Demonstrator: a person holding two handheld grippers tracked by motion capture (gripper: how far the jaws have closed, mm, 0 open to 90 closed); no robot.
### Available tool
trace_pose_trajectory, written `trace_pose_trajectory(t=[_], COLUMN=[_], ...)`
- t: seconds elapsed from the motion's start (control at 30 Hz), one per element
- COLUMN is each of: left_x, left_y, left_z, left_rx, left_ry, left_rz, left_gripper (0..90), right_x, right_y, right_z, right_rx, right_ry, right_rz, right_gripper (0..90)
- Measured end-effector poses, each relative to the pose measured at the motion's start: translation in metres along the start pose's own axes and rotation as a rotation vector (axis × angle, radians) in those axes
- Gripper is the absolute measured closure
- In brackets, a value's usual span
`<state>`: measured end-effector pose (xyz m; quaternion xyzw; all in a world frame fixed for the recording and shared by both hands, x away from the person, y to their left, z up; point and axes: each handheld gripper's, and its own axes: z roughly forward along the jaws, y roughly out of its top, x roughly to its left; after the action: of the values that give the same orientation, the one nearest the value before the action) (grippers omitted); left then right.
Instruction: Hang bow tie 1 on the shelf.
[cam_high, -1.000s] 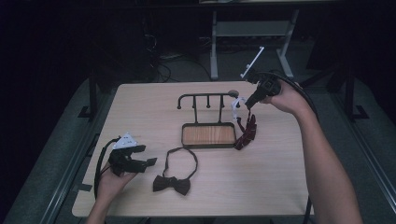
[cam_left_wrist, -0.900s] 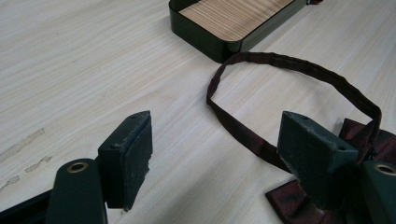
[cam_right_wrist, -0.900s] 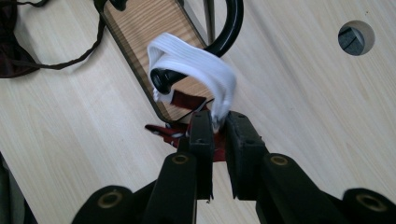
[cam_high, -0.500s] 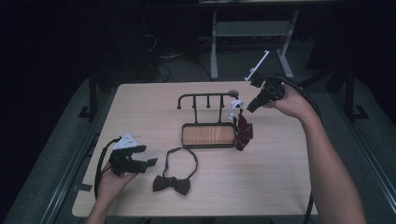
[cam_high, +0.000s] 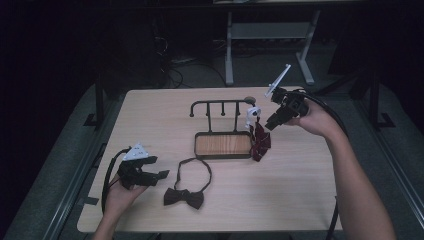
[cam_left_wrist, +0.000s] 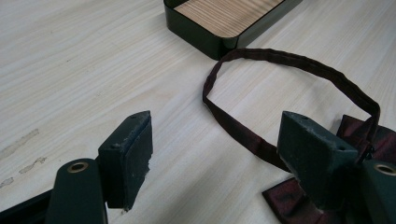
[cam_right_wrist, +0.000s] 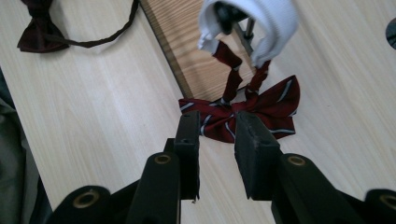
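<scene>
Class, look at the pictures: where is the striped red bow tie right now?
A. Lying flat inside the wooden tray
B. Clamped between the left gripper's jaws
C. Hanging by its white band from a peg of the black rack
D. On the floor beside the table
C: the striped red bow tie hangs by its white band from the black rack, beside the wooden tray.
</scene>
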<state>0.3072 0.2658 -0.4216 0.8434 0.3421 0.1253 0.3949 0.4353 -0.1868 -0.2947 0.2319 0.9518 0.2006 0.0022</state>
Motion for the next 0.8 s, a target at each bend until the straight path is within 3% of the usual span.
trace_pose_trajectory(t=[0.17, 0.8], left_x=[0.0, -0.001], left_y=[0.0, 0.0], left_z=[0.0, 0.003], left_rx=[0.001, 0.014], left_ry=[0.001, -0.004], left_rz=[0.01, 0.014], left_gripper=[26.5, 26.6], right_x=[0.008, 0.025], right_y=[-0.006, -0.046], right_z=[0.006, 0.029], right_rx=[0.008, -0.033], right_ry=[0.001, 0.034], right_rz=[-0.032, -0.04], right_gripper=[67.1, 60.3])
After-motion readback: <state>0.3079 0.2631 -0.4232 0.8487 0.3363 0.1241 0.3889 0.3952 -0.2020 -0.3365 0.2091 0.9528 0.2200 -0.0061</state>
